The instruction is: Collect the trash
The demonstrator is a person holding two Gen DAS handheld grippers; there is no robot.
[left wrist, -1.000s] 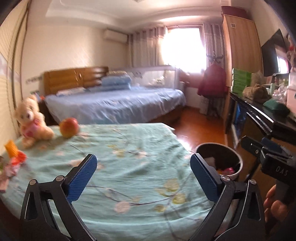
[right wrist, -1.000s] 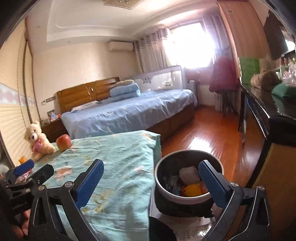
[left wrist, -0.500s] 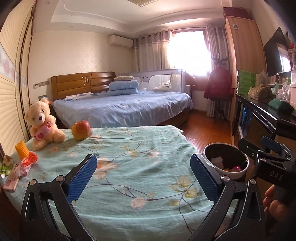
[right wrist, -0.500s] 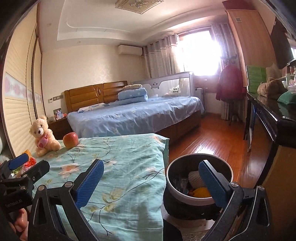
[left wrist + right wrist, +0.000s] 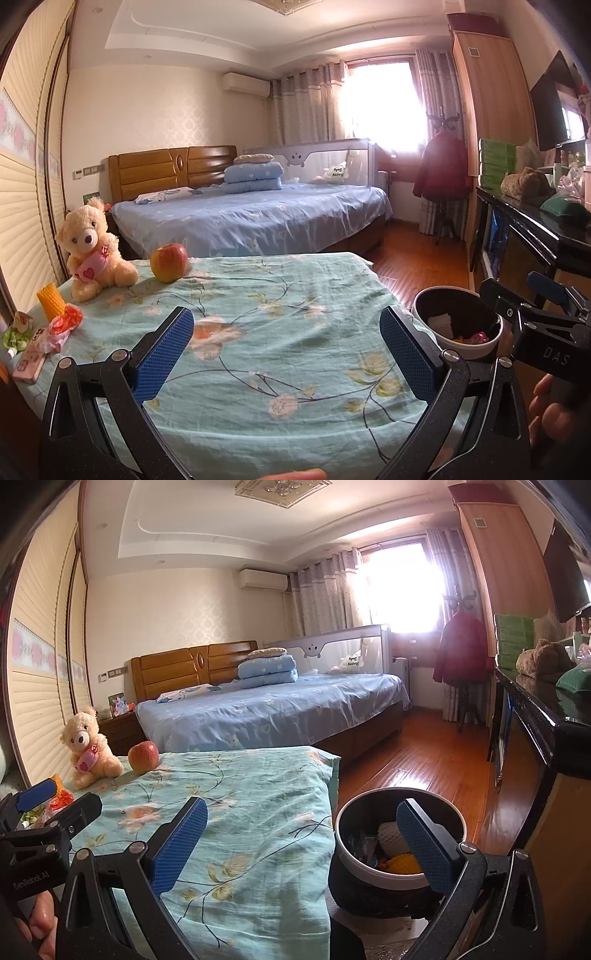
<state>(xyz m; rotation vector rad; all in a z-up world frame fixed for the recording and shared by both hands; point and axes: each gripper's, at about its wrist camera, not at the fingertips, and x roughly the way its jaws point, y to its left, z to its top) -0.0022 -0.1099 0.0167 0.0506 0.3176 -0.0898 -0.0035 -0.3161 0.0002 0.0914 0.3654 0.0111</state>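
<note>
At the floral cloth's left edge, red wrapper [image 5: 62,323] lies beside the corn piece; both grippers gape empty. Left gripper [image 5: 286,354] should descend squarely over it, then carry to the bin [image 5: 400,834].

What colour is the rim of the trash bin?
White, around a black inside; the trash bin shows best in the right wrist view.

Apple [image 5: 169,262] beside teddy bear [image 5: 92,248]
</note>
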